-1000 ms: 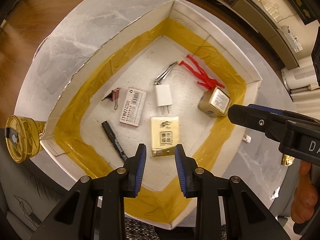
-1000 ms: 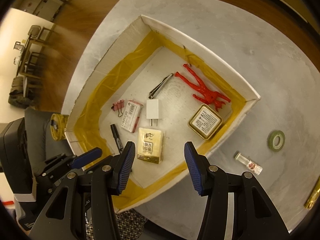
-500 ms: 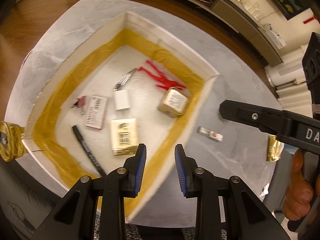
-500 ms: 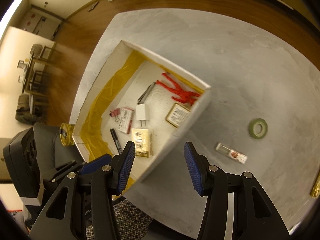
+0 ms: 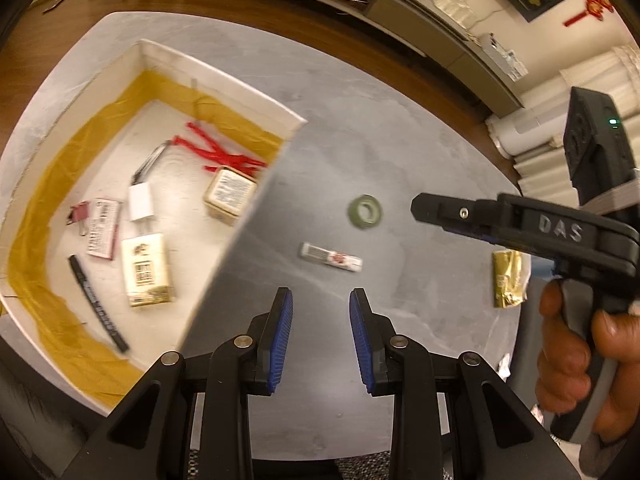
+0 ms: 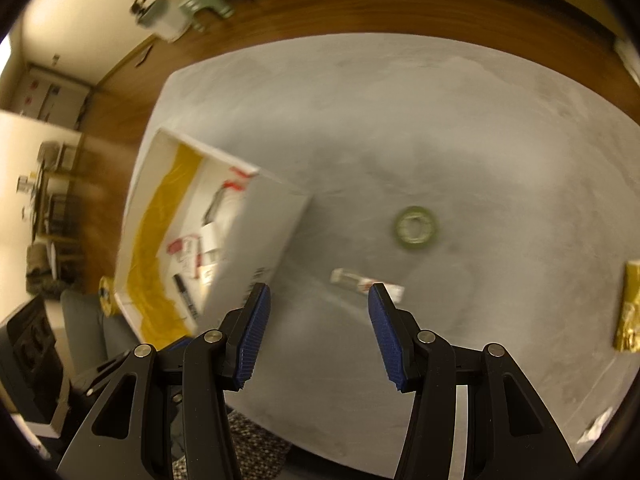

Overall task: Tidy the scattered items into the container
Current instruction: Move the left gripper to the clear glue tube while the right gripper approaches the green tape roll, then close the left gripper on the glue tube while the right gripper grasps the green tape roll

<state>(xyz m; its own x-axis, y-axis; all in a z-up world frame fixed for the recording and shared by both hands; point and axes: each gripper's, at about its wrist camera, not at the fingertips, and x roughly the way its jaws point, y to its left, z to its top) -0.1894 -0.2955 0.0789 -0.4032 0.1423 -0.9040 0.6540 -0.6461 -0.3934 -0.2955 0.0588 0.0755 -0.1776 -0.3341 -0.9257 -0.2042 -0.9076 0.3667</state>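
A white cardboard box (image 5: pixel 224 76) (image 6: pixel 276 216) lined with yellow tape sits on the left of the grey round table (image 5: pixel 400 140). Inside lie a red figure (image 5: pixel 218 152), a tin (image 5: pixel 230 194), a white charger (image 5: pixel 141 202), a yellow packet (image 5: pixel 146 268), a black marker (image 5: pixel 98 304) and several small items. On the bare table lie a green tape ring (image 5: pixel 365 211) (image 6: pixel 416 227), a small white tube (image 5: pixel 331 257) (image 6: pixel 366 282) and a gold wrapper (image 5: pixel 508 278) (image 6: pixel 630 306). My left gripper (image 5: pixel 320 334) is open, empty, just short of the tube. My right gripper (image 6: pixel 320 336) is open, empty, with the tube beyond its right finger.
A hand (image 5: pixel 576 360) holds the right gripper's handle (image 5: pixel 520 228) at the right of the left wrist view. A crumpled white scrap (image 6: pixel 598 428) lies near the table's front right edge. Wooden floor and a low cabinet (image 5: pixel 420 12) lie beyond the table.
Both grippers have swung right, from above the box to the bare table by the tube and tape ring. Both stayed open and empty.
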